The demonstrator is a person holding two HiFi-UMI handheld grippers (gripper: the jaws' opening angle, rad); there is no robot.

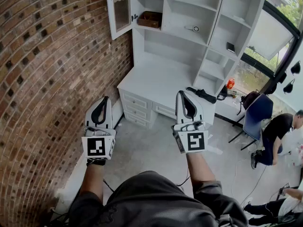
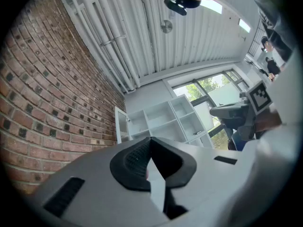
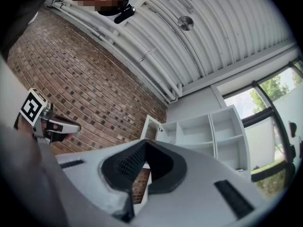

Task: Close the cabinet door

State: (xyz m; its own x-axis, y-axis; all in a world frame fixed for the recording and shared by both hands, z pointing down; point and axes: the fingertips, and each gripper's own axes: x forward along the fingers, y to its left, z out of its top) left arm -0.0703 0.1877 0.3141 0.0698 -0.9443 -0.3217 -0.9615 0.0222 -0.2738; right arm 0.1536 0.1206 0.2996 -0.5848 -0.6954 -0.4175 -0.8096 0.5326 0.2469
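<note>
The white cabinet (image 1: pixel 214 13) stands ahead against the brick wall. Its glass-paned door (image 1: pixel 120 7) at the upper left is swung open toward me. The same door (image 2: pixel 121 125) appears small and far off in the left gripper view, and as a narrow pane (image 3: pixel 150 127) in the right gripper view. My left gripper (image 1: pixel 104 99) is held up in front of me over the floor, shut, with nothing in it. My right gripper (image 1: pixel 180 93) is level with it, short of the desk's front edge, also shut and holding nothing. Both are well away from the door.
A brick wall (image 1: pixel 47 79) runs along the left. Below the shelves are a white desk top (image 1: pixel 161 79) and drawers (image 1: pixel 135 109). A brown box (image 1: pixel 150 19) sits on a shelf. A blue chair (image 1: pixel 258 110) and a seated person (image 1: pixel 279 131) are at the right.
</note>
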